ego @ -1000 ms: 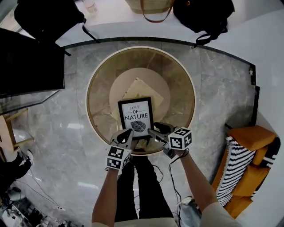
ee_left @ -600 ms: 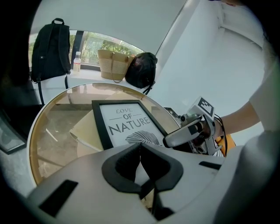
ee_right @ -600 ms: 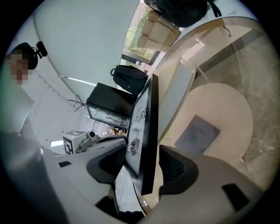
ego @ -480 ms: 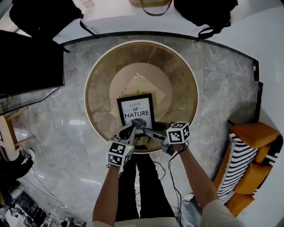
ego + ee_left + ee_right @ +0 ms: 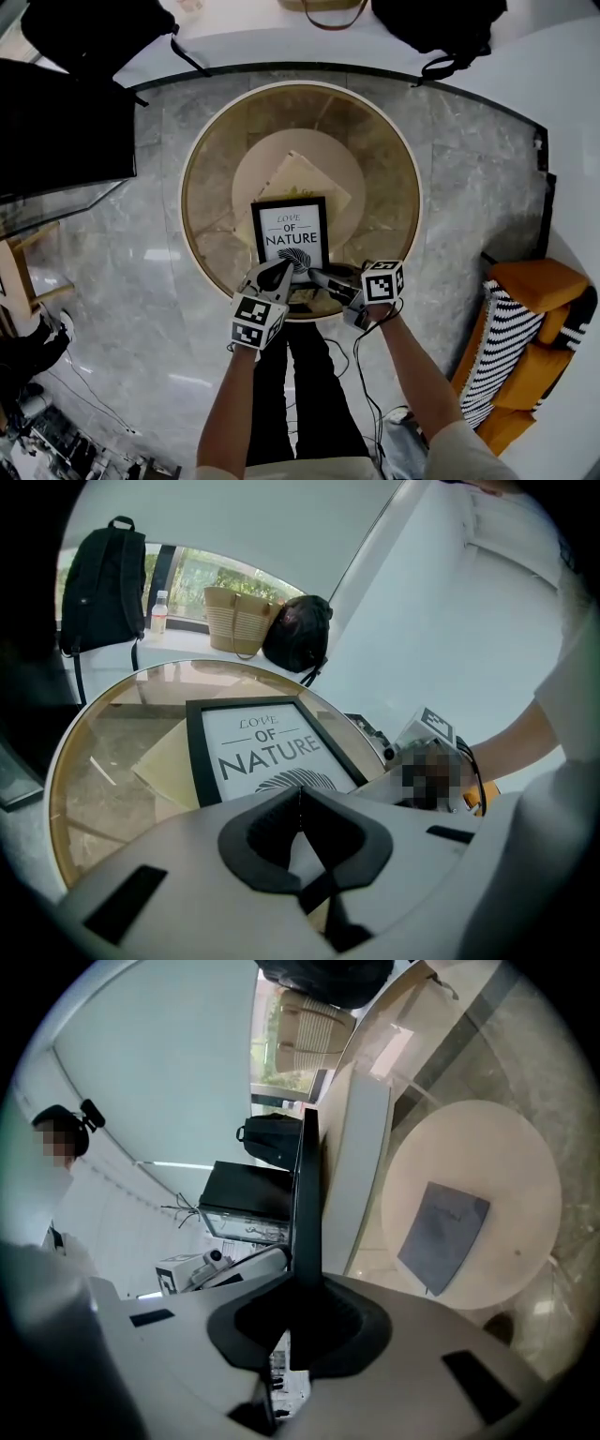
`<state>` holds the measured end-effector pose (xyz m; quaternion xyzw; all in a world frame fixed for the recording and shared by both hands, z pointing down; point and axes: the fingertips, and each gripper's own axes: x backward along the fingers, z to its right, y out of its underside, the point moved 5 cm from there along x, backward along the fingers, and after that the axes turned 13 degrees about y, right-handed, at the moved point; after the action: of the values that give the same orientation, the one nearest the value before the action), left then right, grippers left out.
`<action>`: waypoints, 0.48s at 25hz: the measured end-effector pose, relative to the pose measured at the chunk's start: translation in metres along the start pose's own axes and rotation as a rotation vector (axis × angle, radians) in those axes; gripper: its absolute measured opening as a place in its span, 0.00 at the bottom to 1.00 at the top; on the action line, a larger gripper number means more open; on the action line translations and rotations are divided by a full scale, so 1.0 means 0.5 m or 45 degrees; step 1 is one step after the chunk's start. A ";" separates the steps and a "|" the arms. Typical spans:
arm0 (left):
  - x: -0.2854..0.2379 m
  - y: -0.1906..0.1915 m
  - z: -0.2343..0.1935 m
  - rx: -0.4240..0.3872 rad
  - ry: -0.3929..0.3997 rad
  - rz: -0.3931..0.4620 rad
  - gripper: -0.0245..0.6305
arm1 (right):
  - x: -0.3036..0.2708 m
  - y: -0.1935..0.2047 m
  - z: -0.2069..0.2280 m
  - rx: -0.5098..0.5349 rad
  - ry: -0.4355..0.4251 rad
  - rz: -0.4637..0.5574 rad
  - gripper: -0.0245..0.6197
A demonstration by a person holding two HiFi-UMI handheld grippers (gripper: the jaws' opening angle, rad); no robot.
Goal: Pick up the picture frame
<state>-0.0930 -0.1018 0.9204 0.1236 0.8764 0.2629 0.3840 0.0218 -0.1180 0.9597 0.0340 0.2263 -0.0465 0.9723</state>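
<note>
The black picture frame with the "LOVE OF NATURE" print sits near the front of the round glass table. My right gripper is at its lower right corner. Its jaws have just been closing, and in the right gripper view the frame's edge runs straight between them, so the right gripper is shut on it. My left gripper is at the frame's lower left corner. In the left gripper view its pads meet in a thin seam below the frame's face.
A beige sheet lies on the shelf under the glass. Black backpacks and a woven bag stand beyond the table, a dark cabinet at left, an orange and striped chair at right. The person's legs and cables are below the table's front edge.
The right gripper has rolled and its jaws have closed on the frame's lower right edge. The left gripper has stayed at the lower left corner.
</note>
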 end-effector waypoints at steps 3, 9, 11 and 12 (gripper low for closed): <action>0.005 0.002 0.002 0.001 0.003 0.007 0.07 | 0.005 0.005 -0.016 -0.010 -0.034 0.027 0.13; 0.018 -0.002 0.010 -0.014 0.019 0.024 0.07 | 0.015 0.011 -0.053 0.026 0.003 0.101 0.12; 0.027 -0.002 0.013 -0.022 0.013 0.027 0.07 | 0.017 0.017 -0.066 0.065 0.044 0.109 0.12; 0.033 -0.002 0.013 -0.023 0.006 0.032 0.07 | 0.018 0.020 -0.072 0.088 0.069 0.111 0.11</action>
<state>-0.0994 -0.0934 0.9062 0.1307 0.8732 0.2759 0.3799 0.0150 -0.1058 0.9237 0.0786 0.2492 -0.0111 0.9652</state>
